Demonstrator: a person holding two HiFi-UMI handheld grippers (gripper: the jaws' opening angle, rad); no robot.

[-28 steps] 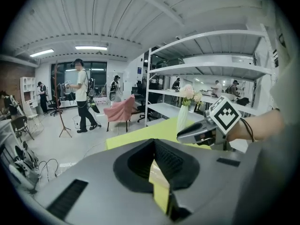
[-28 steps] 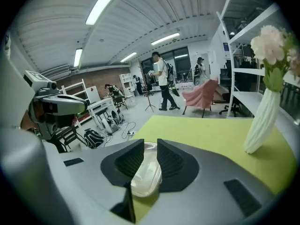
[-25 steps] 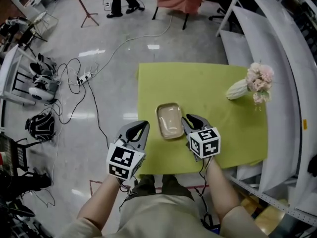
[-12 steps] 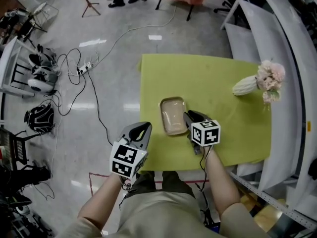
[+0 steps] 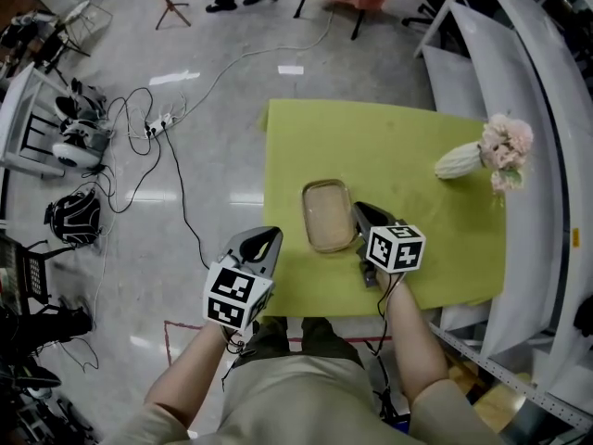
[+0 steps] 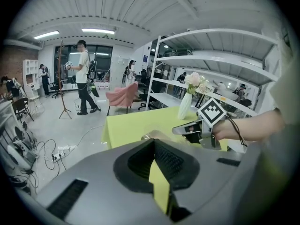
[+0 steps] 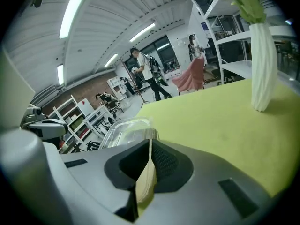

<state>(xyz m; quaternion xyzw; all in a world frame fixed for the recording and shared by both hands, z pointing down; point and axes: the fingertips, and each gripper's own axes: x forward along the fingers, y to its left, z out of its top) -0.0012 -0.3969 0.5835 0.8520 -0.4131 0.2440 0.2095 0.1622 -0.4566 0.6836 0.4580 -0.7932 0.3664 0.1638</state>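
Right tongs [image 5: 360, 210] pinch the right long edge of the tray [image 5: 326, 217]; left tongs [image 5: 267, 239], pressed together, hover farther off its left side

Both forearms reach toward 12 o'clock. The left claw [image 5: 270, 236], jaws together, points to 1 o'clock, while the right claw [image 5: 358, 208] is pinched tight and angles toward 11 o'clock.

The person is wearing a beige short-sleeved top [image 5: 306, 392] and a thin dark wristband [image 6: 236, 131], and the grey left hand-held gripper [image 5: 267, 239] and right hand-held gripper [image 5: 363, 213] are each bearing a black-and-white marker cube.
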